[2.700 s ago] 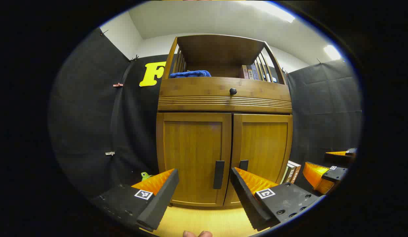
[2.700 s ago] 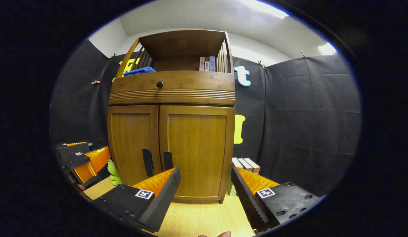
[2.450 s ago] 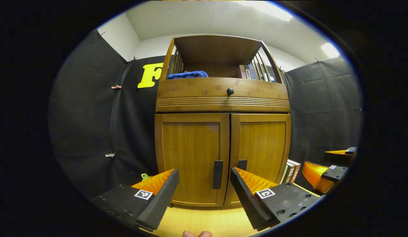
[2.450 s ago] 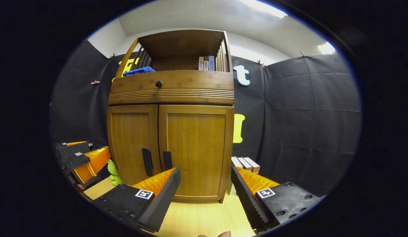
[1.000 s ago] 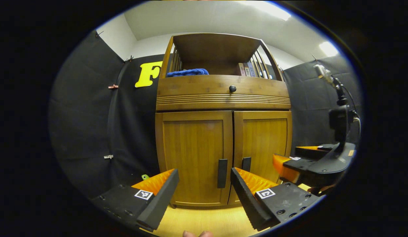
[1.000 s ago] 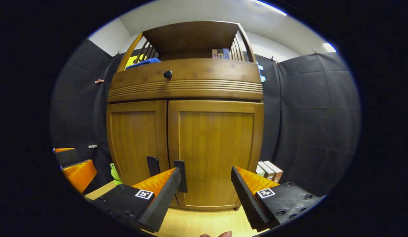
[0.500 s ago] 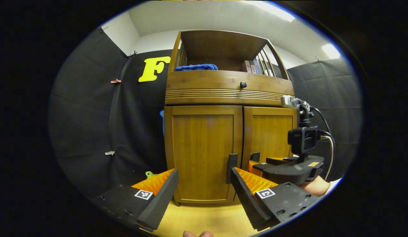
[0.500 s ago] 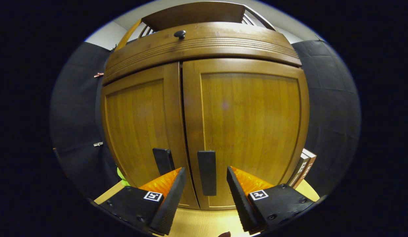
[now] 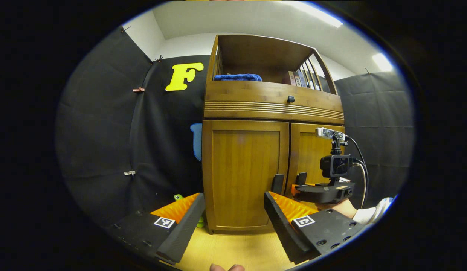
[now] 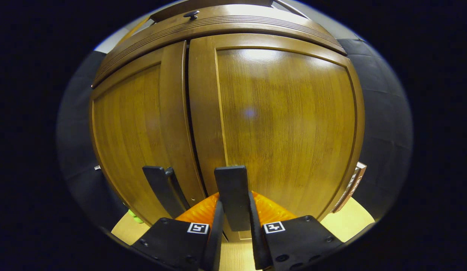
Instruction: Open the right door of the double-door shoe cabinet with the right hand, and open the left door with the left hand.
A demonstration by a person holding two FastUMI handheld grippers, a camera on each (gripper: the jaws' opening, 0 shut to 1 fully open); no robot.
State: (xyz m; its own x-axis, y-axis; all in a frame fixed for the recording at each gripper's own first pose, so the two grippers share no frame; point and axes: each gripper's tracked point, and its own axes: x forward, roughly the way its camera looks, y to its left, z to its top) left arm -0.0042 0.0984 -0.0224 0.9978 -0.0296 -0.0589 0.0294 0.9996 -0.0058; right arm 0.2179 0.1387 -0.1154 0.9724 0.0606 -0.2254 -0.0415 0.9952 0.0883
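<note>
Glossy wood-grain right door (image 10: 278, 124), flat bar handle (image 10: 232, 195) seemingly tool-clamped (image 10: 235, 222)

No legible text; book spines (image 9: 296, 78) on the cabinet's shelf too small to read.

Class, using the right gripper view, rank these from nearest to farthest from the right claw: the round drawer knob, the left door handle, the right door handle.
1. Right door handle: clamped between the right claw's fingers.
2. Left door handle: just to the left, across the door gap.
3. Round drawer knob: high up, on the drawer front above both doors.
</note>
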